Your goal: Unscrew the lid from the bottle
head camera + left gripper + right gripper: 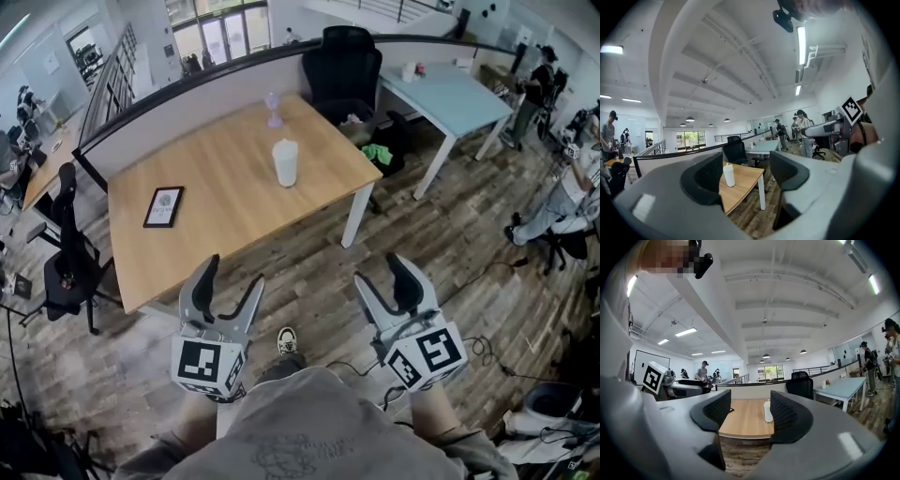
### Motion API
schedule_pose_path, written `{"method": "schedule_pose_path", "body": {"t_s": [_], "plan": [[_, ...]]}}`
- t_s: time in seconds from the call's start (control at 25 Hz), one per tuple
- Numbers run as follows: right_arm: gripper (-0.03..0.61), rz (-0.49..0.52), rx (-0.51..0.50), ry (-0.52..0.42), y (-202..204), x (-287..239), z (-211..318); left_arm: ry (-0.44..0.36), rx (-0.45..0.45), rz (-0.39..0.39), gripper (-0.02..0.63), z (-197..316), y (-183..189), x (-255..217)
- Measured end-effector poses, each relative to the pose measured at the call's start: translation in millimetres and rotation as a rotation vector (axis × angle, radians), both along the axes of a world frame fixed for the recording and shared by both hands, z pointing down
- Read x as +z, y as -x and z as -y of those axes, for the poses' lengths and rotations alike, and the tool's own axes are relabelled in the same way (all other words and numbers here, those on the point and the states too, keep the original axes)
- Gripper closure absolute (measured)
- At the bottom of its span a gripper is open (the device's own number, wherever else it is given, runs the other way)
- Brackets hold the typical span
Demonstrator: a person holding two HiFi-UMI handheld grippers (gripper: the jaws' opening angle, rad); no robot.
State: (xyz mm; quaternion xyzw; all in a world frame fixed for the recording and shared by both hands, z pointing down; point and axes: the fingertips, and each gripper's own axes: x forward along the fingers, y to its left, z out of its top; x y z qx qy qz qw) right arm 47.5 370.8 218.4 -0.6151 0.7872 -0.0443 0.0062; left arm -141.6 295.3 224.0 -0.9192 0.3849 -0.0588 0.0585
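One white bottle [285,162], far ahead of two empty grippers

The bottle stands upright with its one lid [285,143] on, on the single wooden table [216,225], well beyond all four fingertips and touched by none. In the left gripper view it shows through the gap, nearer the left finger [705,180]. In the right gripper view it sits at the inner edge of the right finger [787,416]. One dark picture frame [163,206] lies flat on the table, left of the fingers' line. One small purple glass [273,108] stands at the far edge behind the bottle. The left gripper [234,274] and right gripper [380,270] are held low and side by side over the floor, pointing forward at the table. Both have their fingers spread, grasping nothing.
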Motion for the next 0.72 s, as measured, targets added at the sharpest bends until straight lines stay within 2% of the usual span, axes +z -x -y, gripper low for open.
{"method": "schedule_pose_path", "body": {"t_s": [0.36, 0.56, 0.72], "plan": [[0.330, -0.013, 0.012, 0.043, 11.5, 2.2, 111.6, 0.020, 0.035, 0.012, 0.293, 113.6, 2.6, -0.3], [0.330, -0.069, -0.012, 0.080, 23.9, 12.6, 172.0, 0.051, 0.049, 0.024, 0.293, 172.6, 7.9, 10.5], [0.330, -0.047, 0.002, 0.096, 25.3, 18.1, 207.6, 0.080, 0.056, 0.029, 0.290, 206.7, 12.1, 22.7]]}}
